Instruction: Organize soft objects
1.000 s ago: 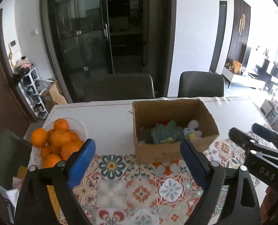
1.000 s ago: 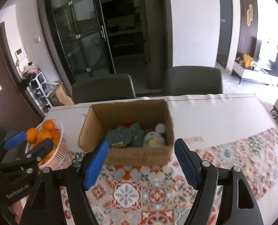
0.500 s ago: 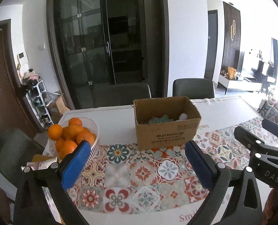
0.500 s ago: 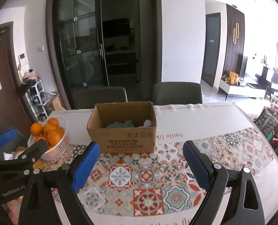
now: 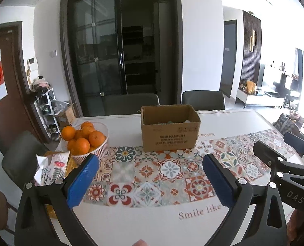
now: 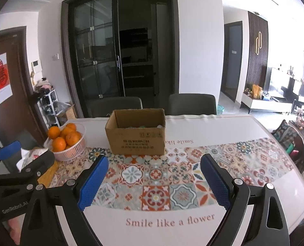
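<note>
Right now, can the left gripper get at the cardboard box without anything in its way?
Probably yes: the left gripper is open and empty, with only bare patterned tablecloth before the cardboard box; the orange basket sits off left.

My left tool [image 5: 151, 181] has matt black plastic arms, metal rivets and blue dimpled rubbery pads [image 5: 82, 181]. At my twelve o'clock stands a matt brown cardboard box [image 5: 170, 135]. At ten o'clock a white ribbed plastic basket [image 5: 99, 150] holds glossy, pebbly-skinned oranges [image 5: 81, 145]. The worktop cover [image 5: 152, 221] looks smooth, slightly sheeny.

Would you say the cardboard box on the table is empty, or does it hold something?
It holds something: the cardboard box stands upright and open-topped, with small soft items peeking above its front wall. How full, cannot tell.
</note>
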{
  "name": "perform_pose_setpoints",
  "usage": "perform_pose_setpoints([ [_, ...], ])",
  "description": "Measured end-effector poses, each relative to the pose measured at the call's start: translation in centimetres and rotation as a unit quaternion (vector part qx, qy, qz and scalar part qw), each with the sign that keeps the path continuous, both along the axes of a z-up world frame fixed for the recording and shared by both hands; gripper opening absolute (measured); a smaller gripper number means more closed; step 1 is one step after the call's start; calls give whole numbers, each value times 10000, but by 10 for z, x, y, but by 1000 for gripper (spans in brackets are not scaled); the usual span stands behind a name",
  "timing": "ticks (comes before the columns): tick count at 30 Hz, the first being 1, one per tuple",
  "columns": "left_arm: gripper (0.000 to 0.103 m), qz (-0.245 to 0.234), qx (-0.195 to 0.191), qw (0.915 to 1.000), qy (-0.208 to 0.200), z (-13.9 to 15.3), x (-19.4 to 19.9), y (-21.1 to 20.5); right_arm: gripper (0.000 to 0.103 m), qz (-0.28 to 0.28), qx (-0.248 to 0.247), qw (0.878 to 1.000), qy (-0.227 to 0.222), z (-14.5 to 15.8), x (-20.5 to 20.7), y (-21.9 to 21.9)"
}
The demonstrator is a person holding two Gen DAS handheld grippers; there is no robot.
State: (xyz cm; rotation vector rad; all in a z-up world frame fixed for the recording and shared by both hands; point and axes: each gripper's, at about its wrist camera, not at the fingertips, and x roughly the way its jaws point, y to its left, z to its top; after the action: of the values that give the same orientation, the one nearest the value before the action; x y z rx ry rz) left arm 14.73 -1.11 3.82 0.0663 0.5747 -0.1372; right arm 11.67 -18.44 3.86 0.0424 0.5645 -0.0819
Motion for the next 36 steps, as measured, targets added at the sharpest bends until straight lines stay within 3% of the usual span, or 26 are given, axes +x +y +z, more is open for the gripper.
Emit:
perform_pose_setpoints([
  [18, 103, -17, 138, 9983, -567, 16, -122, 1, 94, 121, -166, 9986, -487, 17, -113, 9],
  [36, 103, 46, 99, 9983, -577, 21, -146, 2, 94, 184, -92, 9985, -513, 18, -134, 8],
])
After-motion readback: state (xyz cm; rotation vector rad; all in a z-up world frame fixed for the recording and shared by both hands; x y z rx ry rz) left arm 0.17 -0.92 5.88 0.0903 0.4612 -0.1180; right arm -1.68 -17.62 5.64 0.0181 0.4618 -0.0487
